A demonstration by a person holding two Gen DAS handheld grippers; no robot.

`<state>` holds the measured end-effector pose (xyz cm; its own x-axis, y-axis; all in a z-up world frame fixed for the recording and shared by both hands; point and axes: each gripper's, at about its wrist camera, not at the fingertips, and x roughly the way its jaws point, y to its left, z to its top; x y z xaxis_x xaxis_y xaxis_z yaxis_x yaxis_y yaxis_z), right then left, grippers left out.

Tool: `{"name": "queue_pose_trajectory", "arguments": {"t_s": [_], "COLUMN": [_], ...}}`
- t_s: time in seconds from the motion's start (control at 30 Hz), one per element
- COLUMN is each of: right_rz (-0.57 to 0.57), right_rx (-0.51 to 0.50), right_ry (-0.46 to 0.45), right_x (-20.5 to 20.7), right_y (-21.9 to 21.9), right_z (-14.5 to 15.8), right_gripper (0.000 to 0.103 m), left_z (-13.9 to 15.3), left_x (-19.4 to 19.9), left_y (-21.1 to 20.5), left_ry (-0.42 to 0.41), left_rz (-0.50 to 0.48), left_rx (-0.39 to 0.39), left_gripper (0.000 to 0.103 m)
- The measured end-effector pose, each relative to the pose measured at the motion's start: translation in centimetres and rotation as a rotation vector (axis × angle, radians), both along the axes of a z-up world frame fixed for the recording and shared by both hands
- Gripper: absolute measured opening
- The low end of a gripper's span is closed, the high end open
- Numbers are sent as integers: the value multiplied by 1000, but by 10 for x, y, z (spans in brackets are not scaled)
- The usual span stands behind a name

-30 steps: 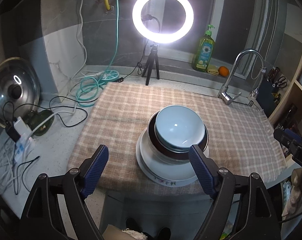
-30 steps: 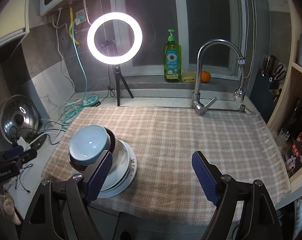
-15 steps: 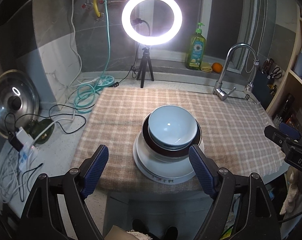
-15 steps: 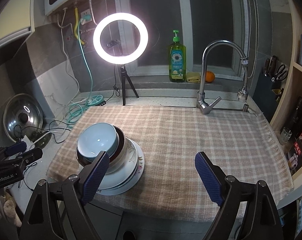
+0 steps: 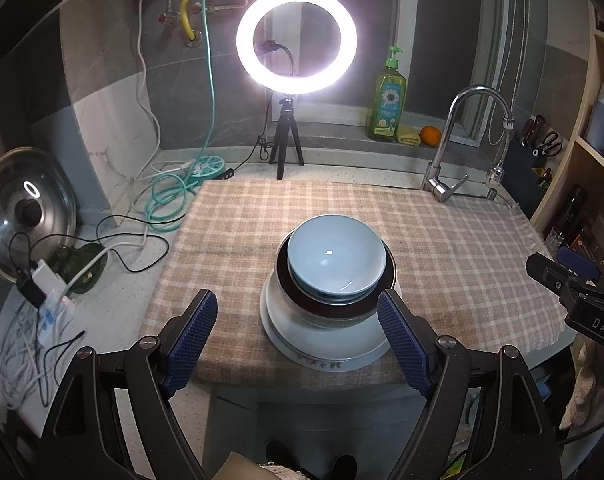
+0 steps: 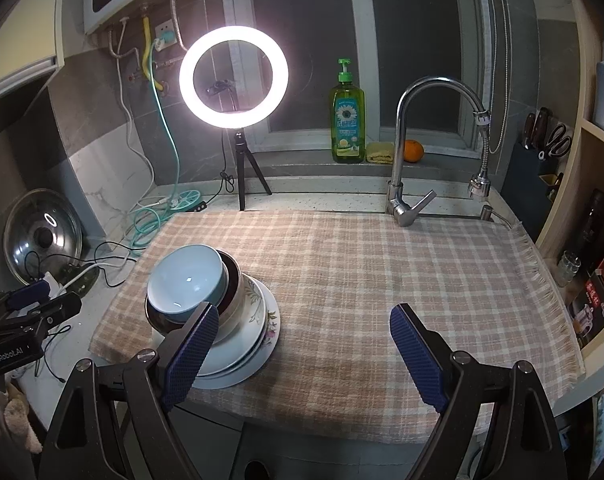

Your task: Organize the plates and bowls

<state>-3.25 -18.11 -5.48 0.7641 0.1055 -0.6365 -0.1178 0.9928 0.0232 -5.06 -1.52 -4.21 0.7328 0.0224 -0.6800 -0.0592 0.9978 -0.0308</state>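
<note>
On the checked cloth [image 6: 362, 280] stands one stack: a light blue bowl [image 5: 336, 256] on top, a dark brown bowl [image 5: 334, 307] under it, and white flowered plates [image 5: 322, 346] at the bottom. My left gripper [image 5: 296, 300] hangs open just in front of the stack, with the stack framed between its blue pads but not touched. In the right wrist view the blue bowl [image 6: 186, 276] and plates [image 6: 258, 344] lie at the left, partly behind the left finger. My right gripper [image 6: 304, 312] is open over bare cloth, holding nothing.
A ring light on a tripod [image 6: 234, 80] and a tap [image 6: 402, 184] stand behind the cloth. A green soap bottle [image 6: 348, 120] and an orange sit on the sill. A pot lid [image 5: 26, 212] and loose cables [image 5: 42, 320] lie left, with shelves at the right.
The left view has rolled slightly, and the stack sits a little further left and smaller in it. The right gripper's jaws have widened a touch. Nothing was taken hold of.
</note>
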Motion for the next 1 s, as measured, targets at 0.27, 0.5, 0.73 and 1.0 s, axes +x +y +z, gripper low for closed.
{"name": "queue_pose_trajectory", "arguments": {"t_s": [0.27, 0.5, 0.73, 1.0], "right_rz": [2, 2, 2, 5], "right_rx": [2, 1, 1, 4], "right_ry": [2, 1, 2, 10], "right_x": [0, 1, 1, 4], "right_y": [0, 1, 1, 1], "right_z": [0, 0, -1, -3], "right_gripper": [85, 85, 85, 85], "left_z": [0, 1, 1, 1], "left_x": [0, -1, -1, 0], "left_y": [-2, 0, 2, 3], "left_ry": [-1, -2, -4, -6], "left_rz": [3, 5, 8, 7], "left_rx": [0, 0, -2, 5], "left_gripper": [83, 83, 83, 83]}}
